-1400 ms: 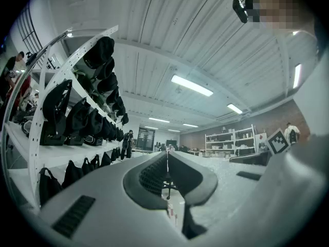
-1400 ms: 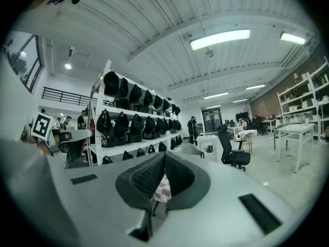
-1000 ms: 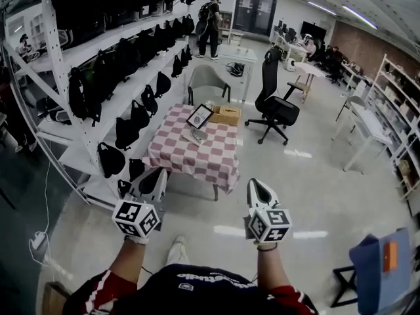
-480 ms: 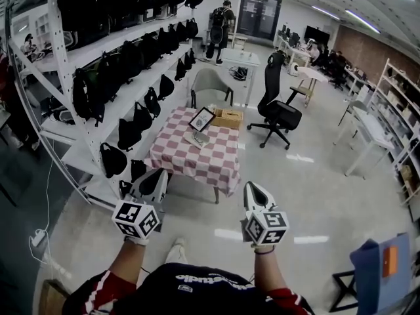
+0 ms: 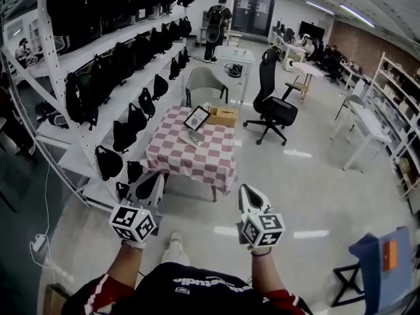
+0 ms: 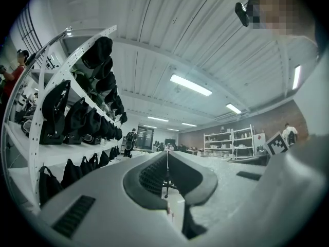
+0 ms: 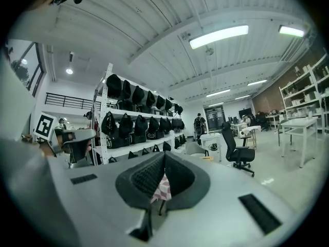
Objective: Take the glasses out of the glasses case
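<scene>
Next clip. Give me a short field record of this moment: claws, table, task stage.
left claw: shut, empty, over the floor
right claw: shut, empty, over the floor
table with pink-and-white checked cloth: ahead of the person, apart from both claws
on table: light wooden box; dark framed picture; small grey item, too small to identify
task stage: not yet started, nothing touched

White shelving (image 5: 73, 155), checkered table (image 5: 211, 157), black office chair (image 5: 275, 110), pale glossy floor (image 5: 315, 189)
</scene>
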Demonstrator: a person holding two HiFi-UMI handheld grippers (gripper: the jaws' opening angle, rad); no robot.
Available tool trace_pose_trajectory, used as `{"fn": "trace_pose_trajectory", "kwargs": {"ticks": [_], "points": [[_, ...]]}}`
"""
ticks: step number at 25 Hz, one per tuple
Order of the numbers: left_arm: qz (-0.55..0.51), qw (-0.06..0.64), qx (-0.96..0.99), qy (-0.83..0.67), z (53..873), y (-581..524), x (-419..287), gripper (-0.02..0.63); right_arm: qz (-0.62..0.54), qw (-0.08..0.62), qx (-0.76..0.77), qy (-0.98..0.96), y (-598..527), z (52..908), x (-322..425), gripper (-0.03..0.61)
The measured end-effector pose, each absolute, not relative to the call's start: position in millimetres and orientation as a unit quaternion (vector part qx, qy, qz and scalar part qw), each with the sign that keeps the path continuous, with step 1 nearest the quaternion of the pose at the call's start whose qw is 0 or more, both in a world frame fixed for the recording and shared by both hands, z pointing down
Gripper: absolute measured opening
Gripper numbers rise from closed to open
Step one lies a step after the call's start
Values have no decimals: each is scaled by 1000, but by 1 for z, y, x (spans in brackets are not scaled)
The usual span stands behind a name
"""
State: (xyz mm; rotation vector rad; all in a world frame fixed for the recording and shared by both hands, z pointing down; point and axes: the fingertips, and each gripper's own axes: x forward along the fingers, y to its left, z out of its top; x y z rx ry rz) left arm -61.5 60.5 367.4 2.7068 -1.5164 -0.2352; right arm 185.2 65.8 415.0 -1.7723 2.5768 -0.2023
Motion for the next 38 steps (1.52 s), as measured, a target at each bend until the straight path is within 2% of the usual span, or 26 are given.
{"fn": "trace_pose_trajectory", "kwargs": {"ticks": [18,38], "points": [[-73,23,882,-465,382,-7,-57,11,-71,-16,-574,815,11,424,179,-6],[-74,24,891,-448,378,-154,-64,11,-67,-19,-586,808,-130,418,162,-6]]}}
